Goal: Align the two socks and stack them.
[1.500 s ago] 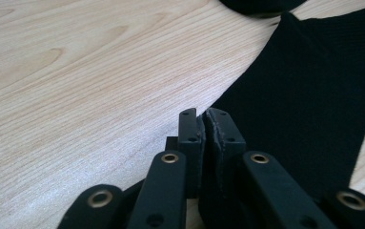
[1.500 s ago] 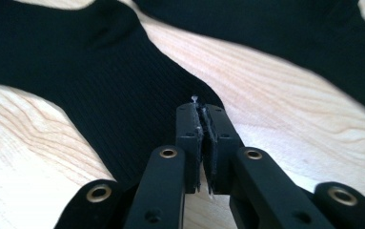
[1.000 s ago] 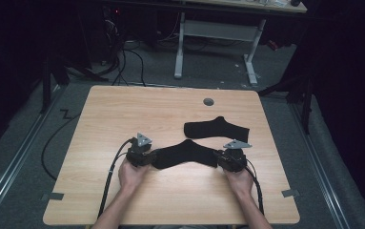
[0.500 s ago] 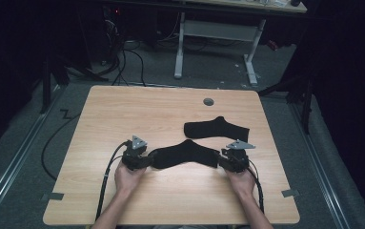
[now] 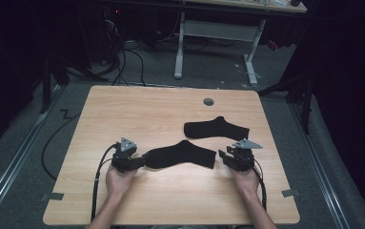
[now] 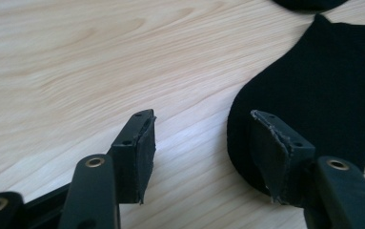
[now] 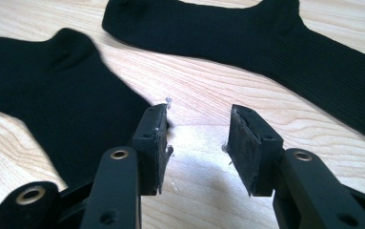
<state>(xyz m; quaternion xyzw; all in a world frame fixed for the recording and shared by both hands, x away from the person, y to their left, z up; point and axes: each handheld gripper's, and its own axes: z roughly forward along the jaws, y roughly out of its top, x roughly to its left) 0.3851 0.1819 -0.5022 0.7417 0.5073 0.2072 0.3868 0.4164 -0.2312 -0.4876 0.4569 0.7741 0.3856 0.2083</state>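
near sock (image 5: 180, 154): black | far sock (image 5: 217, 129): black | table (image 5: 142, 109): light wood grain

black gripper (image 5: 141, 161), grey plate, trailing cable

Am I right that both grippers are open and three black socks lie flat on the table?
Not quite: the high view shows two, not three. The near sock lies between the open left gripper and open right gripper; the far sock lies flat behind it on the table.
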